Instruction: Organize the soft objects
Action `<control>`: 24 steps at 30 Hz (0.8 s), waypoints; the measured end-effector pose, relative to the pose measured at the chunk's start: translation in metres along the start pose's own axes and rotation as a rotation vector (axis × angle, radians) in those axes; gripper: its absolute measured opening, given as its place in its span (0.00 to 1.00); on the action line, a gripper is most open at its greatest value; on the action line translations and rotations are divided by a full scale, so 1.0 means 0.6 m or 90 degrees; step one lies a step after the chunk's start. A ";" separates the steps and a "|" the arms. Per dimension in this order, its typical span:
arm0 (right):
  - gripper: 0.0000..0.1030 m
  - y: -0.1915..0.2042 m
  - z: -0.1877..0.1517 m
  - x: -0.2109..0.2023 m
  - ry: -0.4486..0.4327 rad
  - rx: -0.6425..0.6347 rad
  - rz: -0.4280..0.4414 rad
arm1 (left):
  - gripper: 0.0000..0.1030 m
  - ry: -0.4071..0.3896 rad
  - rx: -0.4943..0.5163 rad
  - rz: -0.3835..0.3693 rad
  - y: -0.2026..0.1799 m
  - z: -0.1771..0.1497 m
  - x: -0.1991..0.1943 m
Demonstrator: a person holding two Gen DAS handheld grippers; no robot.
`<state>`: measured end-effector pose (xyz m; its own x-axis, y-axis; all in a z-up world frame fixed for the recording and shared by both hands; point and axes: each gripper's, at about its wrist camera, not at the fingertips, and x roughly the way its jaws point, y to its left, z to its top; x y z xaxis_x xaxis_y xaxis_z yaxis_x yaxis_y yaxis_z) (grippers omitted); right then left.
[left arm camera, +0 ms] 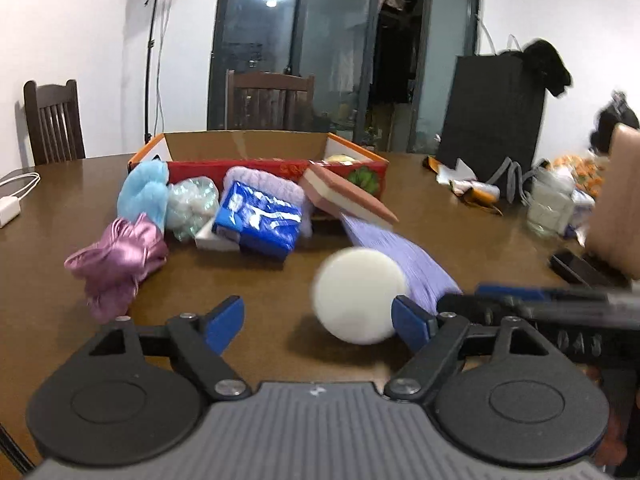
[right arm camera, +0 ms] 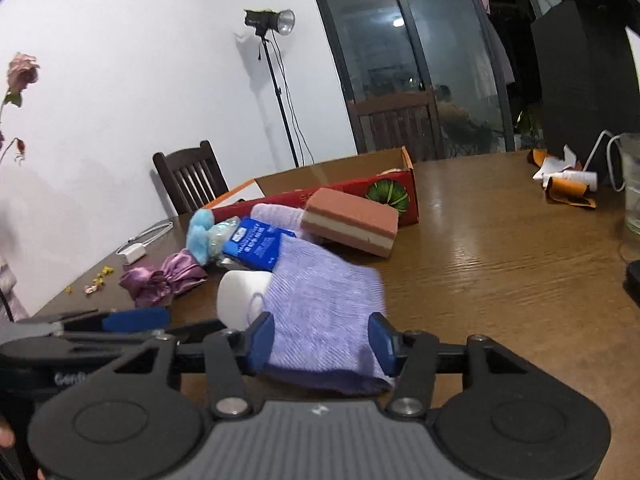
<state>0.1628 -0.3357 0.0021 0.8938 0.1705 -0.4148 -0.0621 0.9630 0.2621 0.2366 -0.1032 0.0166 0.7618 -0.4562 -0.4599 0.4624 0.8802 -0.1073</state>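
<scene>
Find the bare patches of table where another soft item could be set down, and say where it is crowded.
Bare: table right of the pink sponge and cardboard box, and left of the purple satin bundle. Crowded: the pile in front of the box, down to the white roll and lilac cloth.

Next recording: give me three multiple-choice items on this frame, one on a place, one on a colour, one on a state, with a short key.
1. Where does the pink-and-cream layered sponge block rest?
A. inside the box
B. propped against the red cardboard box
C. on the chair

2. What colour is the knitted cloth by the right gripper?
A. lavender
B. green
C. black

3. How do the left gripper's jaws stand?
A. clamped on the satin bundle
B. fully shut
C. open, with the white foam disc between them

Key: 1 B, it tilts against the box's front wall; 2 A, pale purple in both views; 3 C, a wide gap shows beside the disc.
</scene>
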 end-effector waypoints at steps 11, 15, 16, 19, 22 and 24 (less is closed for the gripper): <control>0.47 0.006 0.006 0.054 0.080 -0.079 -0.053 | 0.57 0.054 -0.006 -0.028 -0.015 0.024 0.090; 0.48 0.014 0.004 0.057 0.096 -0.127 -0.057 | 0.56 0.031 -0.029 0.037 0.018 0.025 0.082; 0.48 0.013 0.004 0.057 0.098 -0.129 -0.055 | 0.57 0.020 -0.023 0.060 0.023 0.027 0.077; 0.44 0.018 0.002 0.053 0.105 -0.139 -0.041 | 0.62 -0.003 -0.004 0.119 0.037 0.027 0.056; 0.20 0.025 -0.007 0.043 0.102 -0.151 0.003 | 0.66 -0.020 -0.029 0.124 0.045 0.028 0.020; 0.14 0.034 -0.012 0.033 0.115 -0.143 0.049 | 0.67 -0.033 -0.038 0.111 0.040 0.022 -0.009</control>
<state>0.1760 -0.3109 -0.0070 0.7901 0.2603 -0.5550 -0.2418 0.9643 0.1081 0.2498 -0.0815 0.0282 0.8508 -0.3010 -0.4307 0.2952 0.9519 -0.0821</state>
